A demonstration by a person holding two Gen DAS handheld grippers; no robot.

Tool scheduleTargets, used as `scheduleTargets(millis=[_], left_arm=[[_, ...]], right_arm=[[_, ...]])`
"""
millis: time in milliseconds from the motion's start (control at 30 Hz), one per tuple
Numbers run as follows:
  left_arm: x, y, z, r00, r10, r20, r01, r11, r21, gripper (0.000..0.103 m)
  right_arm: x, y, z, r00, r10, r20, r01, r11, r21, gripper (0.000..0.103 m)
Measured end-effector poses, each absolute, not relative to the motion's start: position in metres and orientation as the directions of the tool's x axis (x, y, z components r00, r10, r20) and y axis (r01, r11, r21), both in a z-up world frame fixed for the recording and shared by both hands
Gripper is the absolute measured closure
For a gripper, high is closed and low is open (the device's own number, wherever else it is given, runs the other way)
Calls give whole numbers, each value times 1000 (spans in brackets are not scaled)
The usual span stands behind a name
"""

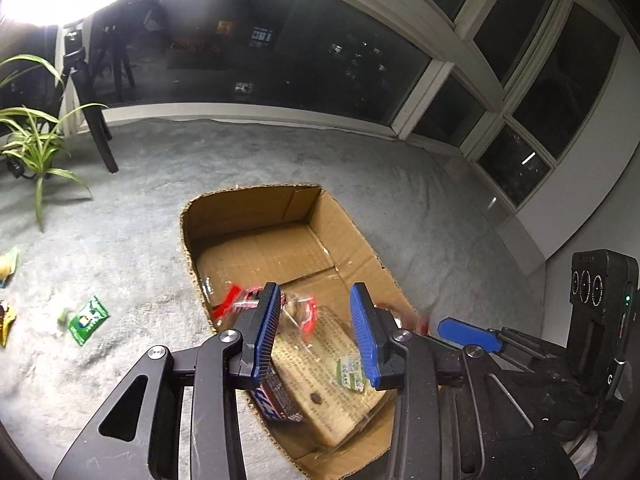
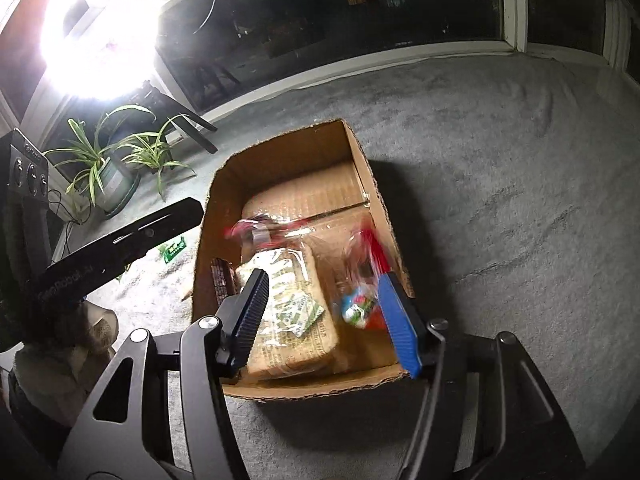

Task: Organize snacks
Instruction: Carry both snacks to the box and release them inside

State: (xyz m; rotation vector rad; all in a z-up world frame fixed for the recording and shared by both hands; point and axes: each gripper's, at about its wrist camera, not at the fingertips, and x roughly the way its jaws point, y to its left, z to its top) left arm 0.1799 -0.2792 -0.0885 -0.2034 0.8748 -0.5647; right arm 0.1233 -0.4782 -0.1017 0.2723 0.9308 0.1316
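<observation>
An open cardboard box (image 1: pixel 248 216) (image 2: pixel 288 152) sits on the grey carpet. Inside lie a tan printed pack (image 1: pixel 320 392) (image 2: pixel 296 344), a small green sachet (image 1: pixel 350 372) (image 2: pixel 302 314), a dark bar (image 1: pixel 276 396) (image 2: pixel 220 280) and clear red-trimmed bags (image 1: pixel 300 312) (image 2: pixel 260 232). My left gripper (image 1: pixel 316 324) is open and empty over the box. My right gripper (image 2: pixel 324 312) is open over the box; a blurred red and colourful bag (image 2: pixel 362 296) lies between its fingers, apart from the pads. A green packet (image 1: pixel 88 320) (image 2: pixel 174 249) lies on the carpet.
More snack packets (image 1: pixel 8 268) lie at the far left on the carpet. Spider plants (image 1: pixel 32 148) (image 2: pixel 120 160), a tripod leg (image 1: pixel 100 136) and a bright lamp stand near the window wall. The right gripper's finger (image 1: pixel 468 334) shows in the left wrist view.
</observation>
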Motion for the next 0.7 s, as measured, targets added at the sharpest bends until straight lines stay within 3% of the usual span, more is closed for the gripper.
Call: scheduleTargets(millis=[700], left_arm=[[157,-146,-94,584,-431,-687,218,899,-379,68]], right_arm=[[129,-375,-75,615,325,-718,-151,943,297,40]])
